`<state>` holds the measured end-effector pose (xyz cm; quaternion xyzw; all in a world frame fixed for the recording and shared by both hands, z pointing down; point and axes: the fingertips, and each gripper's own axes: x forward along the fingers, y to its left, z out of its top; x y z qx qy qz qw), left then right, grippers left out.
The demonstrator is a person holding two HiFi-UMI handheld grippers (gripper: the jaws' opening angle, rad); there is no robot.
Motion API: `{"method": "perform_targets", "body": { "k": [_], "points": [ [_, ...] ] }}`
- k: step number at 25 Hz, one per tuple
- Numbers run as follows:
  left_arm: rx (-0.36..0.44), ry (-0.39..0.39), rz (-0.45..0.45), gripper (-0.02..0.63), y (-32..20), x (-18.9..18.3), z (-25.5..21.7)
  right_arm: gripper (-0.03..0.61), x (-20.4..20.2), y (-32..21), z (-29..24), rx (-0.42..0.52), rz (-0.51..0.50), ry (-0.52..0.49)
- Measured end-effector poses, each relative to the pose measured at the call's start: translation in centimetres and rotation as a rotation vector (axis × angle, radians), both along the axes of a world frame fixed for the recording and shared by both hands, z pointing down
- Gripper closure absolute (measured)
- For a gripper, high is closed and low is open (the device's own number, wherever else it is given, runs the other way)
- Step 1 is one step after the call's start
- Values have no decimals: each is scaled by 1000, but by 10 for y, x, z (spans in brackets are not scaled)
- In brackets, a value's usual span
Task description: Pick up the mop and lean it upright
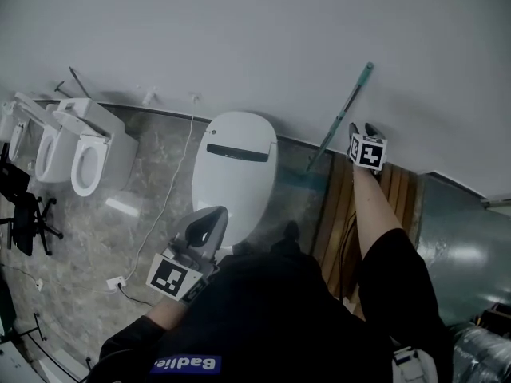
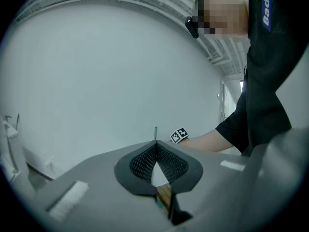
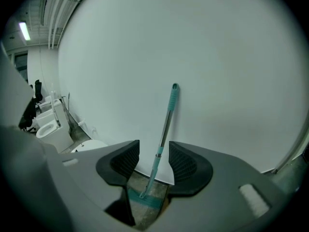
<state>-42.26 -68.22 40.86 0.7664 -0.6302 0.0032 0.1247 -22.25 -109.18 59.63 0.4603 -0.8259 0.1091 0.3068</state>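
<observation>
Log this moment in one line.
mop: leaning on wall, head on floor | right gripper: open, not gripping | left gripper: shut, empty

Big plain white wall (image 1: 239,22) along the back, grey marbled stone floor (image 1: 160,174) below it, with brown wooden slats (image 1: 339,206) further along. Row of open white toilets (image 1: 84,154) by the wall, one closed white oval toilet (image 1: 235,162) mid-floor – and a black office chair (image 1: 28,218) at the edge.
</observation>
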Motion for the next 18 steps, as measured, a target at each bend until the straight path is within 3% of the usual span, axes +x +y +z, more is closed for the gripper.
{"method": "perform_targets", "body": {
  "k": [10,18],
  "points": [
    [117,57,171,594,7,2,-23,396,-6,113,-50,65,-9,-99],
    [119,84,326,595,15,28,-9,444,-1,206,-77,91,-23,-177]
  ]
}}
